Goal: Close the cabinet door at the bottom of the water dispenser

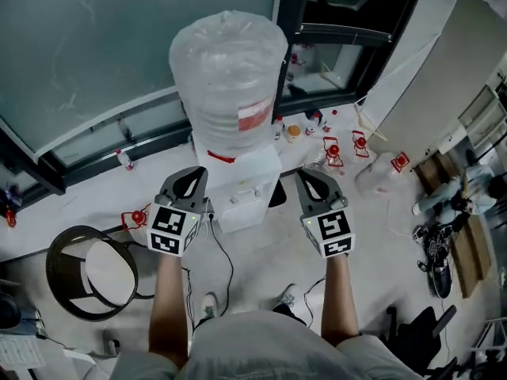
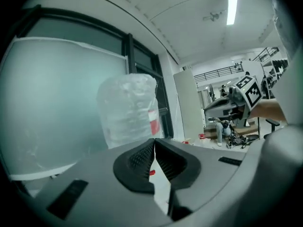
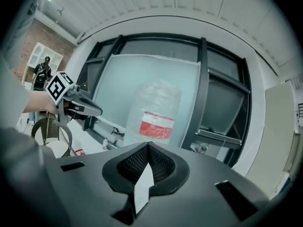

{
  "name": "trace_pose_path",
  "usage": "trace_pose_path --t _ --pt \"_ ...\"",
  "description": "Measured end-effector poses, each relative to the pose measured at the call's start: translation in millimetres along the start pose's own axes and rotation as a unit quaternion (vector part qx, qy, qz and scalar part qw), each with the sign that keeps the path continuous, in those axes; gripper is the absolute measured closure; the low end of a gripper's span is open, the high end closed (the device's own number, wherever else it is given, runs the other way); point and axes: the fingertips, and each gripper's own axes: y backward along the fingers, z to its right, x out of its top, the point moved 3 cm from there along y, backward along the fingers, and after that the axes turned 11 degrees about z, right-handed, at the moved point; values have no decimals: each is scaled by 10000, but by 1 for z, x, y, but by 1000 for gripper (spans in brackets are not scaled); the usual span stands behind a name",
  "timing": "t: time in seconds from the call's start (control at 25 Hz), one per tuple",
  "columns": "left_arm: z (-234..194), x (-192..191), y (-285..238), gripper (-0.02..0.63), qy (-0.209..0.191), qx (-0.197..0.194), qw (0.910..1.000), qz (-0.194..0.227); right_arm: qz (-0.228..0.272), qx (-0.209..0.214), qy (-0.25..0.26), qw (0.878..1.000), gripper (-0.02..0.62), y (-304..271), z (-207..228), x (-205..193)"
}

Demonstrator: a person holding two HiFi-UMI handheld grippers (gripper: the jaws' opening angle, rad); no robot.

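Note:
The white water dispenser [image 1: 247, 182] stands on the floor straight ahead, seen from above. A large plastic-wrapped bottle [image 1: 230, 77] with a red label sits on top of it. Its bottom cabinet door is hidden under its top in the head view. My left gripper [image 1: 191, 182] is held up at the dispenser's left, and my right gripper [image 1: 312, 182] at its right, both apart from it. The left gripper [image 2: 154, 141] is shut with nothing between its pads, and the bottle [image 2: 128, 110] is beyond it. The right gripper [image 3: 148, 144] is also shut and empty, facing the bottle [image 3: 158, 112].
A round black-rimmed bin [image 1: 91, 271] stands at the lower left. Small red items [image 1: 333, 150] and bottles lie on the floor behind the dispenser by the glass wall [image 1: 95, 46]. A cable [image 1: 226, 267] runs across the floor. A seated person [image 1: 444, 192] is at the right.

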Motion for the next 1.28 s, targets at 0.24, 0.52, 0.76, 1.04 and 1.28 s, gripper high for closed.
trace_pose_path --t 0.24,0.52,0.76,1.04,1.28 --pt "-17 53 28 581 -420 40 9985 337 217 -63 390 9990 568 5 -12 50" --pt "-36 96 49 581 -920 172 9924 793 634 -242 546 9962 568 5 -16 91" --pt "-36 110 49 581 -1054 125 9897 960 807 -183 571 9949 568 -1 -15 108" --pt "-29 111 40 581 -1101 -12 9891 974 870 -212 654 9938 568 0 -9 111" --pt "-23 106 38 581 -957 -139 9899 1040 765 -188 703 9944 568 0 -10 103"
